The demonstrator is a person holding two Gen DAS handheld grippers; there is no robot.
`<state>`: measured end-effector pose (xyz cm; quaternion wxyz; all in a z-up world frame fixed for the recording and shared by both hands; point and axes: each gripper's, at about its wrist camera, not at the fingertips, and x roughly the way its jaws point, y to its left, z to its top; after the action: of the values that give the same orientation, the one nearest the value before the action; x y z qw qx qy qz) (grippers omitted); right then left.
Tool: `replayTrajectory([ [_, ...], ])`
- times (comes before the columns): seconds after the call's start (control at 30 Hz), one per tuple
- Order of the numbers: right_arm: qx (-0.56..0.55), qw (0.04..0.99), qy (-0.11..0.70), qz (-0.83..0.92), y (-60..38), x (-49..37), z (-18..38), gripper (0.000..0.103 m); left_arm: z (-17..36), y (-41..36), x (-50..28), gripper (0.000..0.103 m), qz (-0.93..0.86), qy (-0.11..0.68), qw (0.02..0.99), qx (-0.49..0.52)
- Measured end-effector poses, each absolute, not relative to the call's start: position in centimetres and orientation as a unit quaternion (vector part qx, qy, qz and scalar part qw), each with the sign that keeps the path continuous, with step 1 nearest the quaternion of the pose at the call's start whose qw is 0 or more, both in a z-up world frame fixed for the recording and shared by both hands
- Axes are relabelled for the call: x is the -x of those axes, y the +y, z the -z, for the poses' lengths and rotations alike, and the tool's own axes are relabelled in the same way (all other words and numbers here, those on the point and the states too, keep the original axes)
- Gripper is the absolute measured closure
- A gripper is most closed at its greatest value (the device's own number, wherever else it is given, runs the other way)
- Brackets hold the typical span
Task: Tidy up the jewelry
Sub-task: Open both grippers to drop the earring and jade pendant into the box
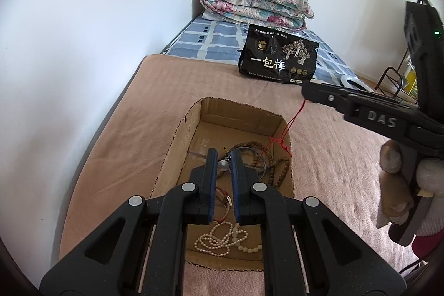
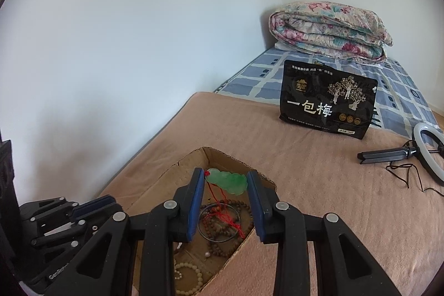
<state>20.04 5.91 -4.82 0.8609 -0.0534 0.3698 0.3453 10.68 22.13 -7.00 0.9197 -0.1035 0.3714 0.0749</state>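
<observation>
An open cardboard box sits sunk in the tan blanket and holds brown bead strings, a thin bangle, a white pearl necklace and pale bead bracelets. My right gripper is shut on a green jade pendant above the box; its red cord hangs down into the box. My left gripper hovers over the box, jaws narrowly apart, with a silver pearl between the fingertips; contact is unclear.
A black snack bag stands behind the box. A folded floral quilt lies at the far end on a blue checked sheet. A ring light with tripod and cable lies at right. A white wall runs along the left.
</observation>
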Motion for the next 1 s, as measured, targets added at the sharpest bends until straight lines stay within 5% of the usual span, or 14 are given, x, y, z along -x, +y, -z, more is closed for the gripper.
replayTrajectory([
  [0.67,0.068,0.851,0.415,-0.314,7.0,-21.6,9.1,0.068,8.5,22.0,-11.5,0.095,-0.082,0.394,0.909,0.112],
  [0.73,0.068,0.853,0.413,-0.311,7.0,-21.6,9.0,0.056,8.5,22.1,-11.6,0.095,-0.083,0.396,0.908,0.113],
  [0.83,0.064,0.86,0.403,-0.306,6.6,-21.5,8.6,0.031,8.4,22.1,-11.4,0.064,-0.086,0.391,0.909,0.113],
  [1.0,0.062,0.862,0.4,-0.305,6.3,-21.3,8.1,0.027,8.4,22.2,-11.3,0.061,-0.091,0.387,0.91,0.114],
])
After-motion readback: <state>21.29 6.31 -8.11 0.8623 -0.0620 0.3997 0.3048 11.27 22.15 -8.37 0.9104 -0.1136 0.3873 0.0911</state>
